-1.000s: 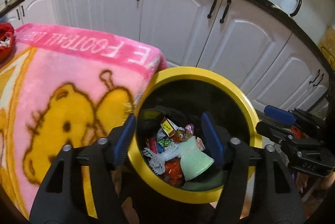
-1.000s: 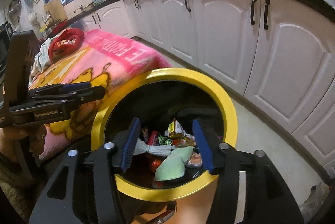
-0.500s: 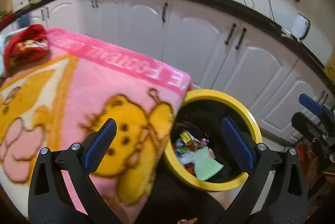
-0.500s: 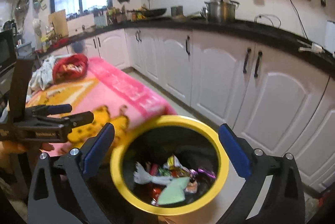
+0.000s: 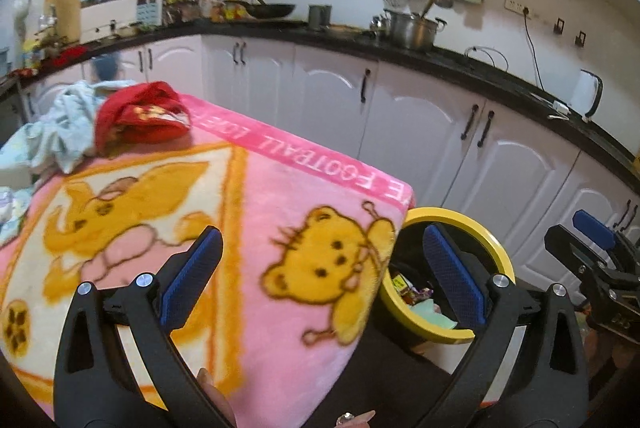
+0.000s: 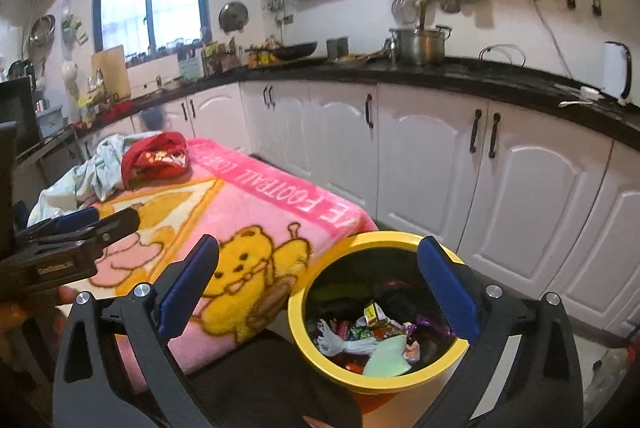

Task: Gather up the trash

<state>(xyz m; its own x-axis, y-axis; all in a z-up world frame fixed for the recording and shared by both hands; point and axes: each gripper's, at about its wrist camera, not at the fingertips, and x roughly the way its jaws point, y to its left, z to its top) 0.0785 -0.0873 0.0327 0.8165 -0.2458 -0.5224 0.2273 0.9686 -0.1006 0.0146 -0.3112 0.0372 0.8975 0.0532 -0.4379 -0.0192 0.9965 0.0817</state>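
A yellow-rimmed black bin [image 6: 298, 324] stands on the floor beside the blanket-covered table, holding several wrappers and a pale green piece [image 6: 386, 360]. It also shows in the left wrist view [image 5: 496, 248]. My right gripper [image 6: 318, 288] is open and empty, raised above and in front of the bin. My left gripper [image 5: 324, 280] is open and empty above the pink bear blanket [image 5: 256, 211], left of the bin. Each gripper shows at the edge of the other's view: the right one [image 5: 588, 248], the left one [image 6: 76, 228].
A red cloth bundle [image 6: 156, 157] and pale crumpled fabric [image 6: 92, 175] lie at the table's far end. White cabinets [image 6: 432, 155] under a black counter run close behind the bin. A steel pot [image 6: 418, 43] and kettle [image 6: 616, 71] stand on the counter.
Both grippers rose and pulled back from over the bin, and their jaws opened wider. The left gripper shifted left over the blanket. The bin's contents look unchanged.
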